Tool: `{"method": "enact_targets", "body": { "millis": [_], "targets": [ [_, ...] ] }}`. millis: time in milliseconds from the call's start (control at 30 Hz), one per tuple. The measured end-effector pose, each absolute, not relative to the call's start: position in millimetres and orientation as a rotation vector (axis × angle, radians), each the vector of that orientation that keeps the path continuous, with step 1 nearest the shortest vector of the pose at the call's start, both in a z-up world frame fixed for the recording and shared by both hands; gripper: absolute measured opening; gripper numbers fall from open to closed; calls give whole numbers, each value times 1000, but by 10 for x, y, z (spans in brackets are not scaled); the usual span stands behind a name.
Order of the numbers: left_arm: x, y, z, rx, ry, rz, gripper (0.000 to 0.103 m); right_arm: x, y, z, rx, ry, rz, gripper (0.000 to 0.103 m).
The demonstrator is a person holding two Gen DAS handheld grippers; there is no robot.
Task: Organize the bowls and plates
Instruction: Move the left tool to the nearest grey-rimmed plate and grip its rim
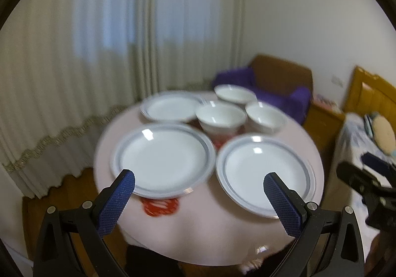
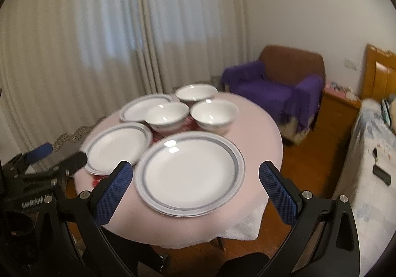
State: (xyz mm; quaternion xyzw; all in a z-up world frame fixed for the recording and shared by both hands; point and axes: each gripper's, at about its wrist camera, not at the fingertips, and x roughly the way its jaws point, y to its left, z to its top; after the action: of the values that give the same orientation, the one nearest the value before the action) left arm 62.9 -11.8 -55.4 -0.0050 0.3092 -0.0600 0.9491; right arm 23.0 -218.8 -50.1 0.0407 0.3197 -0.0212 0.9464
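Three white plates with grey rims lie on a round pink table [image 1: 198, 232]: near left plate [image 1: 162, 159] [image 2: 118, 148], near right plate [image 1: 264, 173] [image 2: 190, 173], far plate [image 1: 172, 107] [image 2: 138, 108]. Three white bowls stand behind them: middle bowl [image 1: 220, 116] [image 2: 167, 114], right bowl [image 1: 266, 116] [image 2: 214, 113], far bowl [image 1: 234, 93] [image 2: 196, 92]. My left gripper [image 1: 199, 179] is open and empty, above the table's near side. My right gripper [image 2: 195, 171] is open and empty, above the near right plate. The left gripper also shows in the right wrist view [image 2: 61, 157].
A red mat [image 1: 160, 207] pokes out under the near left plate. A brown armchair with a purple throw [image 2: 279, 84] stands behind the table. Curtains [image 2: 99, 41] hang at the left, a bed [image 2: 371, 148] is at the right. The floor is wooden.
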Motion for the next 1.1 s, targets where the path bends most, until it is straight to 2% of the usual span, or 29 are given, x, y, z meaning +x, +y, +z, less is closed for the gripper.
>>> {"method": "enact_targets", "body": {
  "millis": [233, 333, 467, 600, 700, 733, 767, 867, 933, 1100],
  "targets": [
    [1080, -262, -840, -83, 805, -191, 102, 516, -2532, -846, 128, 749, -94, 103],
    [1276, -303, -941, -128, 872, -196, 100, 616, -2632, -945, 149, 781, -98, 98],
    [1549, -332, -1099, -179, 934, -180, 100, 747, -2722, -1062, 155, 817, -88, 87],
    [1697, -427, -1198, -167, 959, -170, 102, 921, -2820, -1219, 178, 855, -73, 68],
    [1793, -461, -1287, -166, 1000, -158, 102, 1031, -2897, -1328, 212, 876, -54, 62],
    [1828, -504, -1321, -165, 1006, -151, 102, 1058, -2905, -1351, 221, 883, -47, 58],
    [1908, -550, -1383, -160, 1012, -138, 102, 1081, -2927, -1376, 231, 886, -38, 49],
    [1987, -586, -1415, -158, 1007, -138, 102, 1160, -2992, -1463, 261, 899, -20, 42],
    [1993, -618, -1413, -165, 1007, -138, 102, 1180, -3013, -1496, 277, 905, -7, 32],
    [1990, -685, -1440, -143, 997, -137, 102, 1221, -3027, -1561, 284, 926, -8, 21]
  ]
}}
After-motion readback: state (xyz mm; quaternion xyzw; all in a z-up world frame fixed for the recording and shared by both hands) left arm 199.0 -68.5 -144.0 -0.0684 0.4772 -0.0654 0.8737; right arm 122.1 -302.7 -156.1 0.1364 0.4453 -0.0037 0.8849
